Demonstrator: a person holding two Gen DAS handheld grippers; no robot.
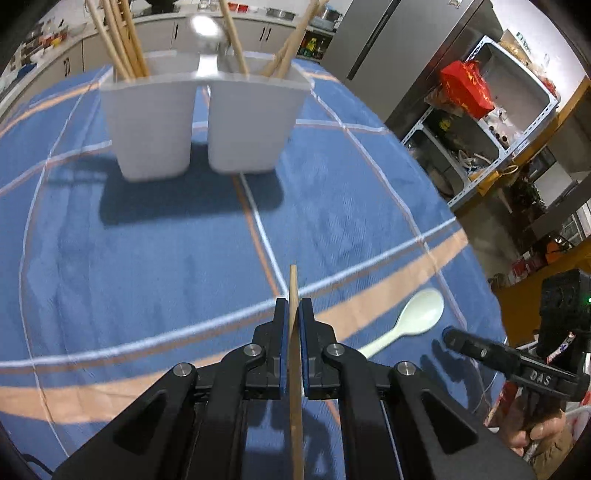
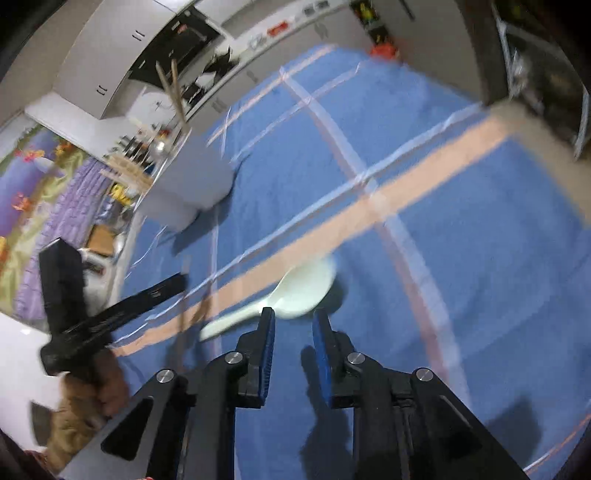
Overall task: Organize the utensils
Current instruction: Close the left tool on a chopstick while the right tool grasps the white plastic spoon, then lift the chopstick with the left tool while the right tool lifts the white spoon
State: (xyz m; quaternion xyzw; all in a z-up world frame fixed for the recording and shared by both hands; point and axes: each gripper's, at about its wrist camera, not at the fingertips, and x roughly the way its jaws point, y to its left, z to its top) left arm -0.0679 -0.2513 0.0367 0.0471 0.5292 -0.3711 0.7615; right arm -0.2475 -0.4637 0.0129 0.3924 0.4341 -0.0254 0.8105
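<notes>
Left hand-held gripper [image 1: 294, 308] clamping chopstick [image 1: 293, 284] upright, aiming at holder [image 1: 199, 122]; right hand-held gripper [image 2: 293, 319] gaping over spoon [image 2: 295, 291] on desk [image 1: 147, 258].

This is a home kitchen. Along the far wall runs a counter with grey cabinet doors [image 1: 177, 35] and black handles, cluttered with bowls and containers. To the right stands a tall stainless-steel refrigerator [image 1: 388, 48], and beside it a metal rack [image 1: 491, 122] of pans and a red box [image 1: 466, 88]. The near worktop carries a blue checked tablecloth [image 1: 147, 258].
</notes>
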